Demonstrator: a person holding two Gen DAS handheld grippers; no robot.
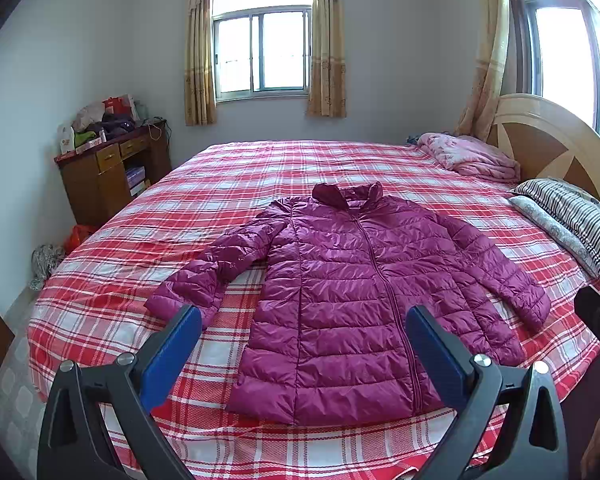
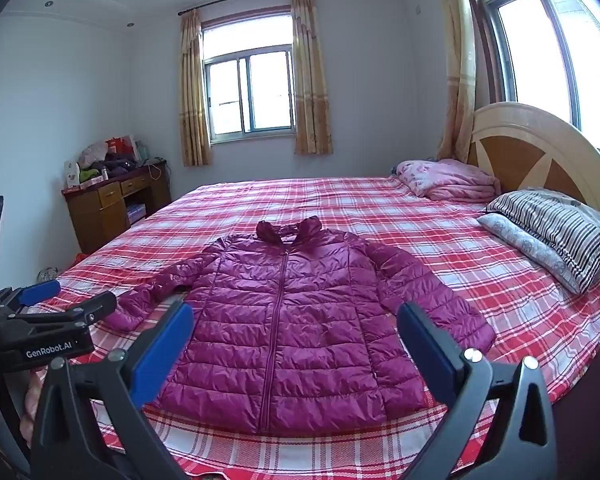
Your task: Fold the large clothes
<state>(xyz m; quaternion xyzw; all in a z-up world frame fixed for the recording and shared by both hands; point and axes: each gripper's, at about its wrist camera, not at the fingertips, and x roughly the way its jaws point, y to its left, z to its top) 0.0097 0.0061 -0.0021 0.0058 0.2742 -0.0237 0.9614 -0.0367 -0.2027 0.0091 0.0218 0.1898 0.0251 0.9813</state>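
Here, stage: the folding has not yet begun, judging by the flat, unfolded garment.
Jacket: the magenta quilted jacket (image 1: pixel 352 292) lies spread face up on the plaid bed (image 1: pixel 228 176), zipped, collar at the far end, both sleeves angled outward; it sits just ahead of and below both grippers, hem nearest them.
Left gripper: the left gripper (image 1: pixel 304 328) hovers above the hem with its jaws spread wide, nothing between the blue pads, apart from the cloth.
Right gripper: the right gripper (image 2: pixel 296 326) hangs likewise over the hem, jaws spread wide and empty, just beside the left one.
Sleeves: the left sleeve cuff (image 1: pixel 168 300) lies just ahead of the left gripper's left pad; the right sleeve cuff (image 2: pixel 472 328) just beyond the right gripper's right pad.
Risk, slip: the shiny shell looks slick, so a shallow pinch may let the fabric slide out mid-fold.
Risk, bedding: a pinch pressed too deep could catch the plaid sheet along with the jacket and drag it.
Risk, puff: the padding probably springs back, so folds may reopen.
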